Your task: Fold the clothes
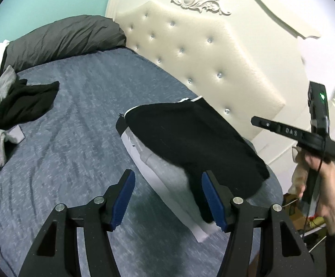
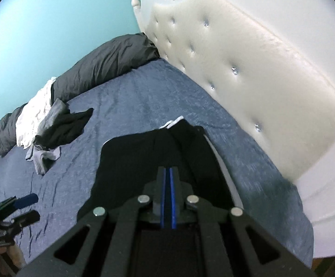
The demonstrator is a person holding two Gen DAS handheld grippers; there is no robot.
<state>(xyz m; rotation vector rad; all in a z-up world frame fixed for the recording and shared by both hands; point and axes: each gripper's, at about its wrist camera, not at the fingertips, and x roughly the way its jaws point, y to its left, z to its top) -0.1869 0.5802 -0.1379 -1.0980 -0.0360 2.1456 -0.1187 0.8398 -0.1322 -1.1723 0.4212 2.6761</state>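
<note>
A stack of folded clothes with a black garment (image 1: 190, 136) on top of grey and white folded pieces (image 1: 167, 184) lies on the blue bed (image 1: 79, 106). My left gripper (image 1: 168, 198) is open and empty, its blue pads just in front of the stack's near edge. My right gripper (image 2: 167, 173) is shut with nothing between its pads, held above the black garment (image 2: 144, 159). In the left wrist view the right gripper (image 1: 290, 133) is held up at the right, away from the stack.
A loose pile of black and grey clothes (image 1: 12, 106) lies at the bed's left, also in the right wrist view (image 2: 59, 127). A dark grey pillow (image 1: 63, 39) and the tufted white headboard (image 1: 202, 53) border the bed. The left gripper (image 2: 17, 207) shows at lower left.
</note>
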